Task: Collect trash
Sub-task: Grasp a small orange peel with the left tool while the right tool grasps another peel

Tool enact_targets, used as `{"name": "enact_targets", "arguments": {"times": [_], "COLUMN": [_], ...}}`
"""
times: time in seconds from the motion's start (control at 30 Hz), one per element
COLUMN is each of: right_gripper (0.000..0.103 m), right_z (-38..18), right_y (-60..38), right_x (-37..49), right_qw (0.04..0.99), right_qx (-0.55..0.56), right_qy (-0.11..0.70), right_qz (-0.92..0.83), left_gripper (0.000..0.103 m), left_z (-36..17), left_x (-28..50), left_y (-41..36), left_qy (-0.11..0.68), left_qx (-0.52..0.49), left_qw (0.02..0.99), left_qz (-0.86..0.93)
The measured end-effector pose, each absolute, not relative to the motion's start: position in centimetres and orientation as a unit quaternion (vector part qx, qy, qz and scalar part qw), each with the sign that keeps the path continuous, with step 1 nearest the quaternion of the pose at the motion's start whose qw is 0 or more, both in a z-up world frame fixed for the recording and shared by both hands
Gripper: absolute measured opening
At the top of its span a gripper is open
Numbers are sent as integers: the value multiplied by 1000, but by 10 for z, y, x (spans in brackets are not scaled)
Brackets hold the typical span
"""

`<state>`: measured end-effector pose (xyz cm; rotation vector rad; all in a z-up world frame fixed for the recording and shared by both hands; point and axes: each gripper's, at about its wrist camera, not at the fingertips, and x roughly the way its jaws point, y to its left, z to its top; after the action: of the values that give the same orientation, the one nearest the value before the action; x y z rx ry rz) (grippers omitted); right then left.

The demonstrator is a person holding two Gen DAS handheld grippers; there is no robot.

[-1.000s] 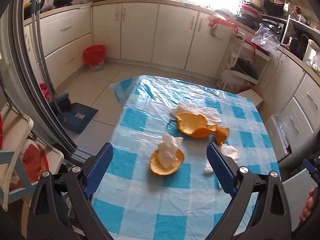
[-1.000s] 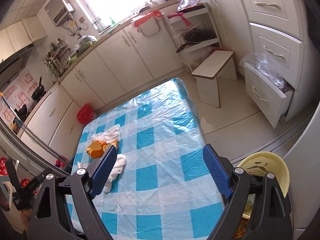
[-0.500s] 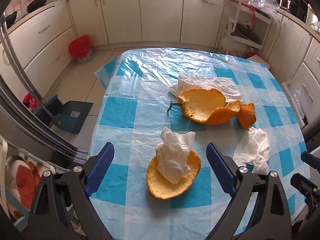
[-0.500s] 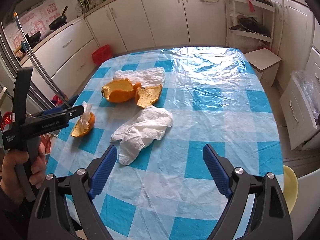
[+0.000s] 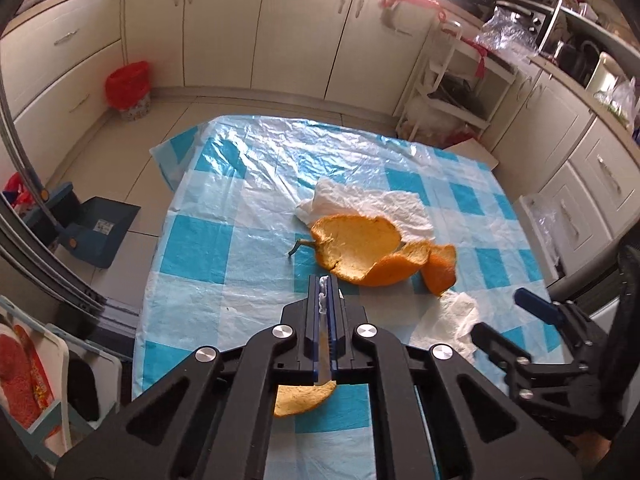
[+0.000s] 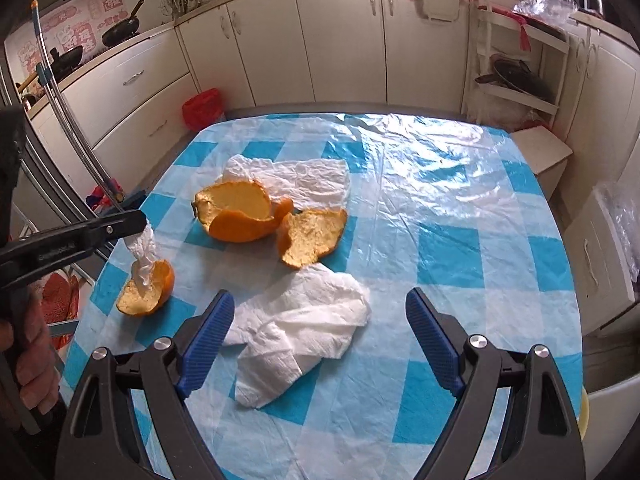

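Now the left gripper (image 5: pixel 325 312), open a moment ago, has clenched its jaws on the twisted white tissue (image 6: pixel 143 254) stuffed in the small orange-peel cup (image 6: pixel 148 292); first pickup secured, while the right gripper (image 6: pixel 320 344) hovers released over the crumpled white napkin (image 6: pixel 304 332) between its jaws.

Left hand-held gripper (image 5: pixel 325 312) clamped tight — right hand-held gripper (image 6: pixel 320 338) gaping wide.

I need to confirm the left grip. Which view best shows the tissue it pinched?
The right wrist view: the left gripper is seen side-on, shut on the tissue, which hangs into the small orange peel. The left wrist view shows only a white sliver between its closed pads.
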<state>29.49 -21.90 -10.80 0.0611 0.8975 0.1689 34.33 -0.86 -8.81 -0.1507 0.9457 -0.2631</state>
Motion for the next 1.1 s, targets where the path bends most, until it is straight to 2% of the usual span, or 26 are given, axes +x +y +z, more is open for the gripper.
{"name": "enact_targets", "arguments": {"times": [0.13, 0.27, 0.37, 0.6, 0.7, 0.93, 1.07, 1.1], "right_gripper": [84, 84, 75, 24, 11, 8, 8, 13], "right_z": [-117, -128, -131, -127, -112, -86, -82, -83], "right_y": [-209, -210, -207, -213, -229, -270, -266, -259], "right_x": [321, 333, 339, 341, 332, 312, 307, 307], "right_qw": [897, 891, 888, 881, 885, 888, 887, 888], "right_qx": [27, 39, 33, 51, 87, 158, 125, 109], "right_qy": [435, 447, 452, 458, 442, 413, 421, 424], "right_qz": [74, 72, 82, 106, 121, 131, 140, 139], "left_gripper": [3, 4, 4, 4, 4, 4, 4, 4], "left_z": [-79, -79, -79, -75, -72, -70, -74, -75], "left_x": [341, 341, 342, 338, 336, 331, 330, 329], "left_y": [10, 18, 20, 19, 16, 7, 8, 9], "left_qy": [442, 444, 446, 440, 434, 430, 436, 437], "left_qx": [-134, -152, -159, -158, -157, -151, -161, -166], "left_qw": [876, 872, 871, 874, 877, 879, 875, 873], "left_qz": [-142, -137, -135, -135, -137, -140, -136, -135]}}
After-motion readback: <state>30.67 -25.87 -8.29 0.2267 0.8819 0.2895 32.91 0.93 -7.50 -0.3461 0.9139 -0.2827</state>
